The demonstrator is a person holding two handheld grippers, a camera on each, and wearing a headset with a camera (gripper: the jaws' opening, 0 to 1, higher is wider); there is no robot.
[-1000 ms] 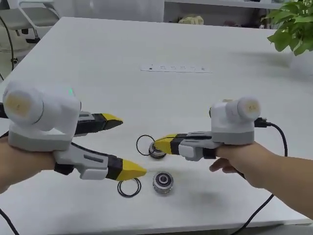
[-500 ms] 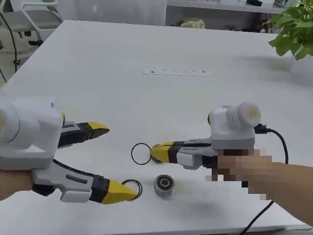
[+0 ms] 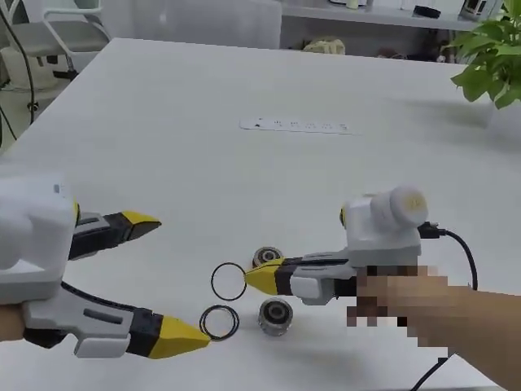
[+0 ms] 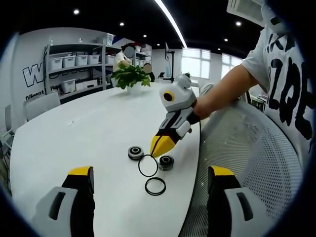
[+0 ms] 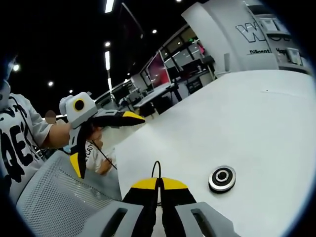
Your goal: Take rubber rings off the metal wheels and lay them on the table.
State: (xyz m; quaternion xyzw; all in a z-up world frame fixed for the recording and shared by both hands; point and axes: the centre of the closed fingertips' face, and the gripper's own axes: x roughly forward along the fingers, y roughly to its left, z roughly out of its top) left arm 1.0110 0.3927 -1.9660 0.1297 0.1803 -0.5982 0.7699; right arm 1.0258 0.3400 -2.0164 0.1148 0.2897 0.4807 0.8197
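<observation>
Rubber ring [image 3: 213, 281], thin and black, is pinched by its edge in the right gripper [image 3: 256, 278], whose yellow-tipped jaws are closed tight on it. The loop juts out ahead of the tips, low over the counter [image 3: 244, 179]; whether it touches the surface I cannot tell. A second ring [image 3: 220, 306] lies flat just beside it, nearer the person. Two metal wheels sit close by: the far wheel [image 3: 266, 257] just behind the jaws, the near wheel [image 3: 276, 314] just beside the flat ring.

The step in hand looks like laying this ring down. To do it well, tip the loop toward level and bring it down until its rim rests on the bare patch to the left of the wheels, then part the jaws a little and draw straight back. A thin ring may cling to a tip or land leaning on a wheel. The left gripper [image 3: 163, 278] holds nothing. Its jaws are spread wide, one tip close to the flat ring, so it should keep clear.
</observation>
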